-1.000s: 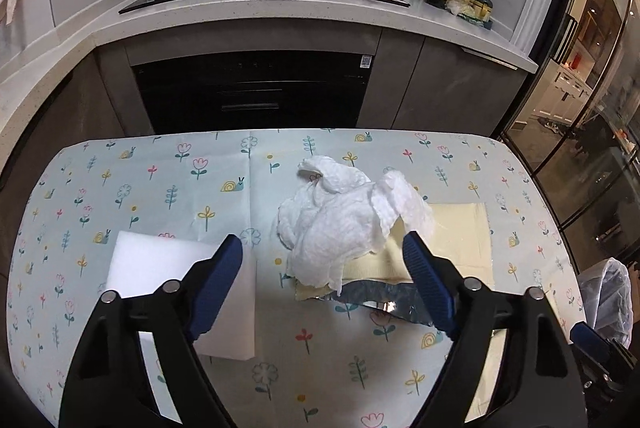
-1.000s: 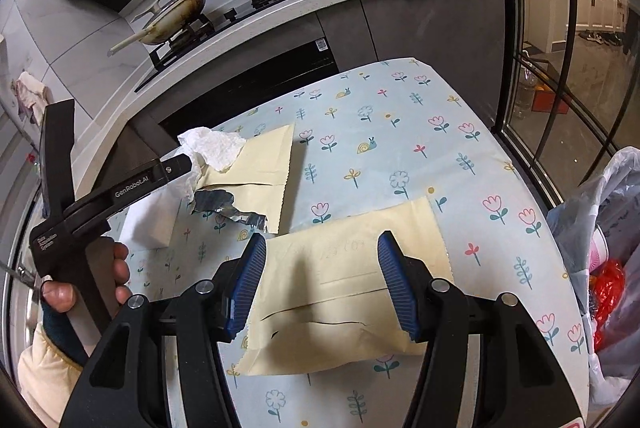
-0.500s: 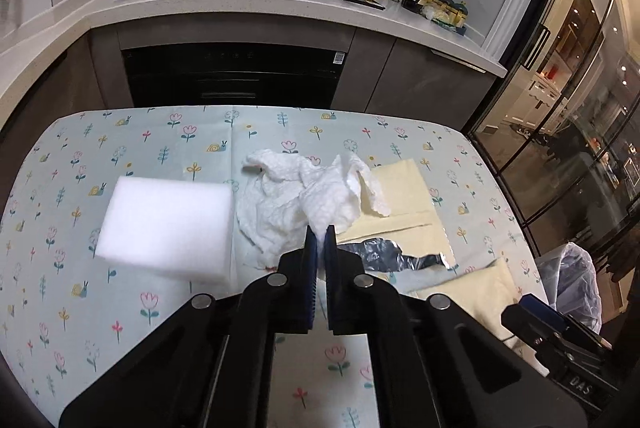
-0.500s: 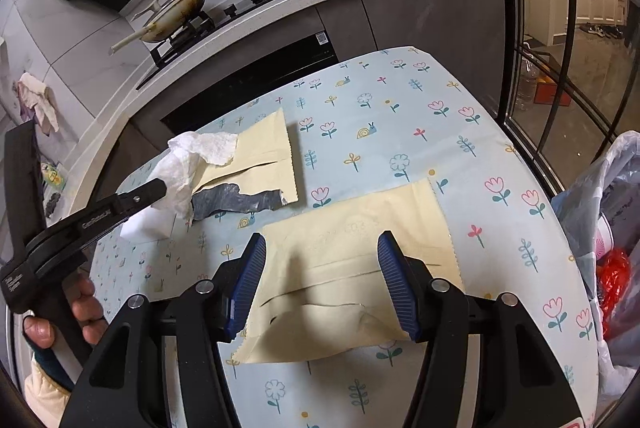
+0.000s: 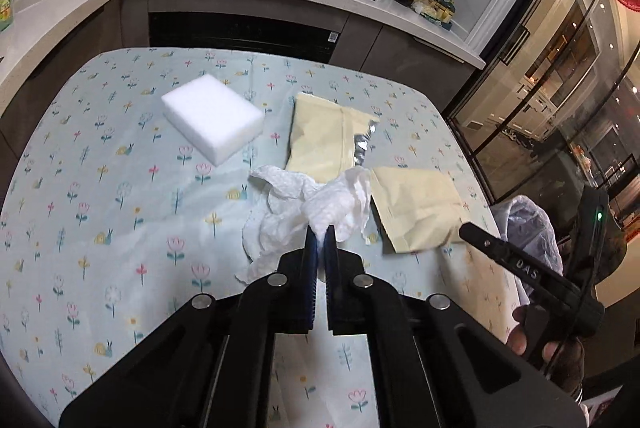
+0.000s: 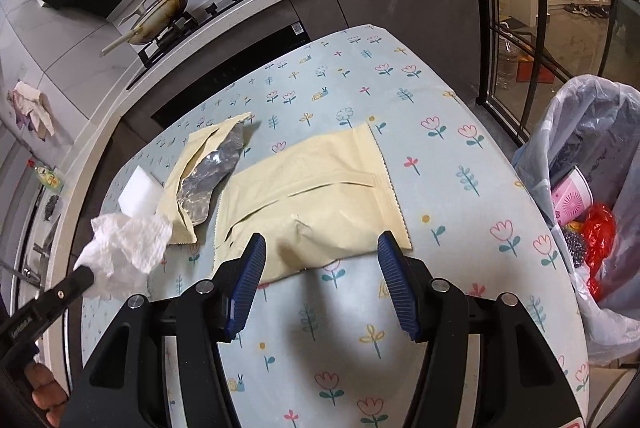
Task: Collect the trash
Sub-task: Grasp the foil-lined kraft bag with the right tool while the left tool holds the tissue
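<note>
Trash lies across the table (image 5: 100, 188), which wears a pale blue cloth printed with flowers and snails. Readable writing is scarce: "DAS" shows on the right hand-held gripper (image 6: 320, 280) as the left camera sees it; lettering on the other tool is too blurred to read. A crumpled white paper towel (image 5: 320, 204) is pinched in the left hand-held gripper (image 5: 319, 232), whose jaws are pressed together on it. Two cream pouches remain: a torn one showing silver lining (image 6: 204, 176) and a flat, creased one (image 6: 320, 196). The right hand-held gripper's jaws are spread, flanking the flat pouch's near edge without pressing it. A white foam block (image 5: 212, 118) sits beyond. A lined bin (image 6: 592, 168) stands beside the table.
</note>
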Demonstrator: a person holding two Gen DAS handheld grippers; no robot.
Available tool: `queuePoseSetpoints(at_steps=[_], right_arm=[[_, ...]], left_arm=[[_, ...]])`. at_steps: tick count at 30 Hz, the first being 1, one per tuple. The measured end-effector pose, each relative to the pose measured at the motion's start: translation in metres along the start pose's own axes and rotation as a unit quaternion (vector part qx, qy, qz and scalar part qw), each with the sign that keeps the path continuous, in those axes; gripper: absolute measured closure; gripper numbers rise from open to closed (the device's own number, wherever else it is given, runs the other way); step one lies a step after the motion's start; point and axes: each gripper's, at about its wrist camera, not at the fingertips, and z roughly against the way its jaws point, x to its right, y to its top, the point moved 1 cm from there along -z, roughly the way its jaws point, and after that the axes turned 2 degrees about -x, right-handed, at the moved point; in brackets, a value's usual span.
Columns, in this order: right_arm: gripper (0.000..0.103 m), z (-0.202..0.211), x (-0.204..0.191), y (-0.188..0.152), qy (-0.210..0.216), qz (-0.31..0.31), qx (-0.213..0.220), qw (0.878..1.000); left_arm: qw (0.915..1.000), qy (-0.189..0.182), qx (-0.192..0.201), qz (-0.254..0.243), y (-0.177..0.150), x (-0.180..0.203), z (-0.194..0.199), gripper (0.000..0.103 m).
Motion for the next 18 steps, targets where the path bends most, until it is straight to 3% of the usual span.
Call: queuePoseSetpoints(at_steps=[7, 8, 10, 11, 12, 13, 16, 18], right_arm=[[0.046, 0.008, -0.002, -0.013, 0.005, 0.005, -0.002, 1.0], [0.046, 0.01, -0.003, -0.014, 0.006, 0.006, -0.001, 1.0], [0.046, 0.012, -0.005, -0.014, 0.008, 0.007, 0.001, 1.0], [0.046, 0.014, -0.008, -0.013, 0.009, 0.009, 0.002, 1.0], [0.046, 0.015, -0.011, -0.013, 0.011, 0.011, 0.003, 1.0], [0.046, 0.016, -0.013, -0.011, 0.012, 0.014, 0.004, 1.0], [0.046, 0.017, -0.024, -0.006, 0.021, 0.024, 0.008, 0.999], [0.046, 0.015, -0.033, 0.0, 0.03, 0.03, 0.009, 0.999]], left_arm=[[0.9994, 0.003, -0.027, -0.019, -0.036, 0.013, -0.003, 0.099], [0.9994, 0.002, -0.028, -0.02, -0.036, 0.014, -0.005, 0.094], [0.9992, 0.008, -0.032, -0.021, -0.037, 0.015, -0.011, 0.069], [0.9993, 0.021, -0.024, -0.019, -0.036, 0.016, -0.013, 0.048], [0.9992, 0.032, -0.014, -0.018, -0.036, 0.016, -0.014, 0.034], [0.9989, 0.042, -0.009, -0.018, -0.035, 0.016, -0.018, 0.031], [0.9982, 0.049, -0.024, -0.025, -0.032, 0.014, -0.039, 0.035], [0.9969, 0.046, -0.055, -0.031, -0.033, 0.012, -0.056, 0.076]])
